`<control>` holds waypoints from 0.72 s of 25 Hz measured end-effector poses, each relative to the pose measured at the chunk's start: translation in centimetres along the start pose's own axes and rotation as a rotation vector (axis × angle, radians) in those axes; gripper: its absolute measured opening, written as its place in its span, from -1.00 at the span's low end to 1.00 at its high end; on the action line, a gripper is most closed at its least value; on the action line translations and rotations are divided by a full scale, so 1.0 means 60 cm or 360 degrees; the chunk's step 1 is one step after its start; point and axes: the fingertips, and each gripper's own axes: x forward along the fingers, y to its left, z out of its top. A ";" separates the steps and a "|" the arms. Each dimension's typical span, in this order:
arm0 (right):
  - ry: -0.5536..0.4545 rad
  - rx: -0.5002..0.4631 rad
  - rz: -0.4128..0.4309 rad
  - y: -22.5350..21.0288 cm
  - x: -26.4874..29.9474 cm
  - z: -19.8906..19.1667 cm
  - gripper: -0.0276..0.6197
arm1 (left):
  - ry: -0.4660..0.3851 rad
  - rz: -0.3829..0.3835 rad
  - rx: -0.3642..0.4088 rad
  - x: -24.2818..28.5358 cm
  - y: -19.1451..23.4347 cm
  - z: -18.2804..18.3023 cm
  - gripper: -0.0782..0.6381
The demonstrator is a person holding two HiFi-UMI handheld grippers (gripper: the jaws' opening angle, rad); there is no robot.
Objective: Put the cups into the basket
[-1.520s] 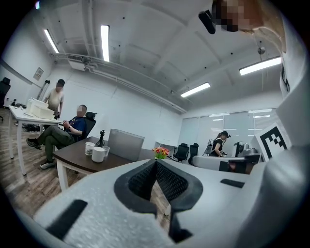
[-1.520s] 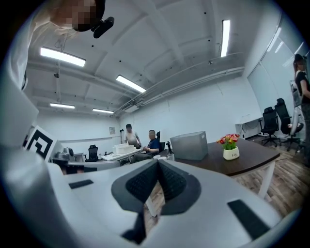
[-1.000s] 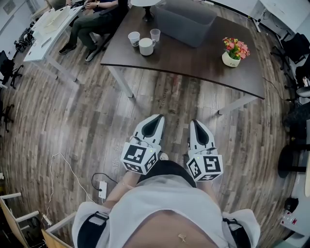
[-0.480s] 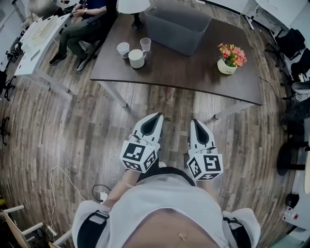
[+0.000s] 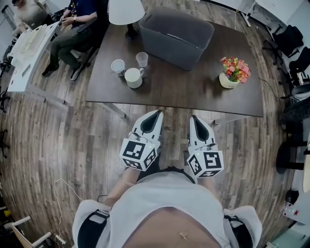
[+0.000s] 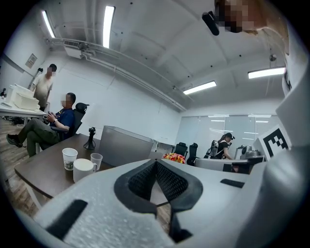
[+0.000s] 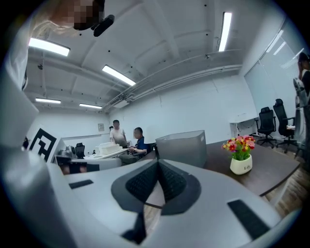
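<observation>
Three cups stand together on the left part of a dark table [image 5: 189, 92]: a white mug [image 5: 133, 77], a patterned paper cup [image 5: 118, 66] and a clear plastic cup [image 5: 142, 59]. The same cups show in the left gripper view, the mug [image 6: 83, 169] nearest. Behind them sits a grey basket [image 5: 176, 36], which also appears in the right gripper view [image 7: 181, 147]. My left gripper [image 5: 158, 113] and right gripper [image 5: 194, 117] are held side by side over the floor, just short of the table's near edge. Both are shut and hold nothing.
A pot of flowers [image 5: 234, 71] stands on the table's right side and a lamp [image 5: 126, 12] at its back left. A seated person [image 5: 75, 29] is beyond the table's left end. Office chairs [image 5: 290, 41] line the right.
The table, cups and basket have come closer and lower in the head view as I walked toward them. Both grippers stay shut, side by side in front of me.
</observation>
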 end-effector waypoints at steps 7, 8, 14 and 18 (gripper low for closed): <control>-0.0002 -0.0009 -0.0008 -0.010 0.114 0.027 -0.88 | 0.0018 -0.0028 -0.0014 0.073 0.076 0.032 -0.75; -0.0008 -0.0008 -0.0009 -0.013 0.130 0.032 -0.88 | 0.0020 -0.0034 -0.0008 0.087 0.085 0.038 -0.75; -0.0075 -0.0003 -0.0043 -0.036 0.218 0.058 -0.88 | 0.0004 -0.0085 0.0050 0.160 0.140 0.071 -0.75; -0.0098 0.0015 -0.0088 -0.051 0.255 0.068 -0.88 | 0.0016 -0.0117 0.0064 0.195 0.165 0.082 -0.75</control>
